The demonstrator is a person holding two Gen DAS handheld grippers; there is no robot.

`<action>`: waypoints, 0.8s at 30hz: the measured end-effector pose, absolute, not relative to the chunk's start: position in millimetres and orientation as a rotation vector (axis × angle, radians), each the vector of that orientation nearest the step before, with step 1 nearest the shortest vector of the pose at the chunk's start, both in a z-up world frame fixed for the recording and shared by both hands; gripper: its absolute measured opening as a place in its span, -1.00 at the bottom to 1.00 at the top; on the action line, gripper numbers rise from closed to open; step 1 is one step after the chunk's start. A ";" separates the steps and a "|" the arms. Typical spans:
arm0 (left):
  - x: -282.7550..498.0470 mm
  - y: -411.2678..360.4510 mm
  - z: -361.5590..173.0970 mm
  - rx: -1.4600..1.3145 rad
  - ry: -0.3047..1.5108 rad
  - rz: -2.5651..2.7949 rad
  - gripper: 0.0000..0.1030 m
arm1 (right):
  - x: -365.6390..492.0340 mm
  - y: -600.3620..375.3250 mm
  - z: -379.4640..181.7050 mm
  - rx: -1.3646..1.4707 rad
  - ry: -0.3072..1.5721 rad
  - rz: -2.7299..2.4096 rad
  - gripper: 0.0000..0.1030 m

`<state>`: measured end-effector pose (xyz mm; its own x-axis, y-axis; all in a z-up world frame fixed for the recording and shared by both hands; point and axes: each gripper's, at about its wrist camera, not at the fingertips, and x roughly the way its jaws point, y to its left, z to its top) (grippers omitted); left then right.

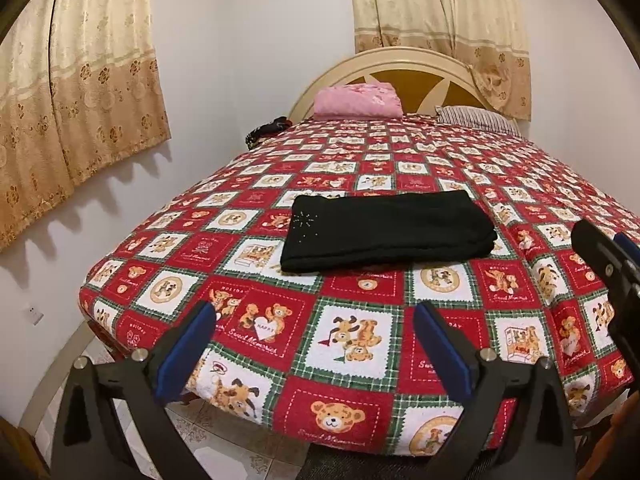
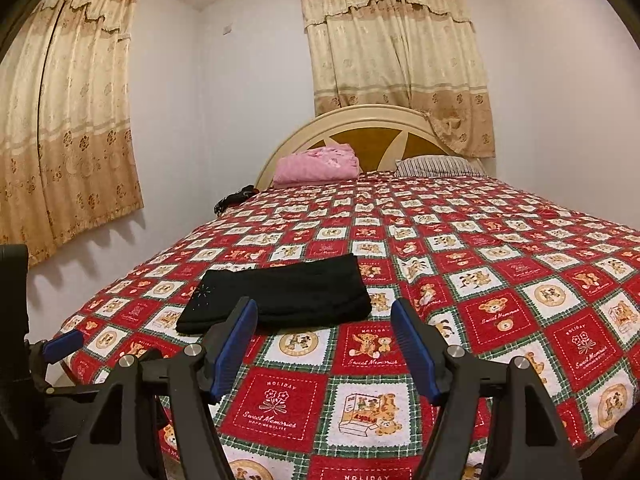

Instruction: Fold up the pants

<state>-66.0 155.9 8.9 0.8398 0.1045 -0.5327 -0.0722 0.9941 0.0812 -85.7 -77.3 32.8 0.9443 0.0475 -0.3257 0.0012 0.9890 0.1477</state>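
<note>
Black pants (image 1: 388,230), folded into a compact stack, are seen lying on the bed (image 1: 352,344). Soft, light and limp, they are best taken at a thick folded edge. The left gripper (image 1: 316,314) and right gripper (image 2: 324,312) are held spread, empty.

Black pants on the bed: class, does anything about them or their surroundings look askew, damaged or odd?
Nothing stands out. The black pants lie folded in a neat, flat rectangle on the patterned bedspread, edges roughly even. Both grippers are clear of them.
</note>
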 end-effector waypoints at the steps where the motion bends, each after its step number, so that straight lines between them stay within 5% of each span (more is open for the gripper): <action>1: -66.3 155.4 9.1 0.056 0.565 0.095 0.96 | -86.5 -78.2 33.5 0.148 0.330 0.020 0.38; 24: -70.7 151.4 15.7 0.062 0.555 0.097 0.96 | -95.1 -89.3 36.4 0.182 0.300 0.000 0.38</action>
<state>-70.7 151.4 15.7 0.8453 0.1088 -0.5231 -0.0751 0.9935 0.0852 -95.1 -89.3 36.4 0.9556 0.0275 -0.2935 0.0265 0.9836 0.1785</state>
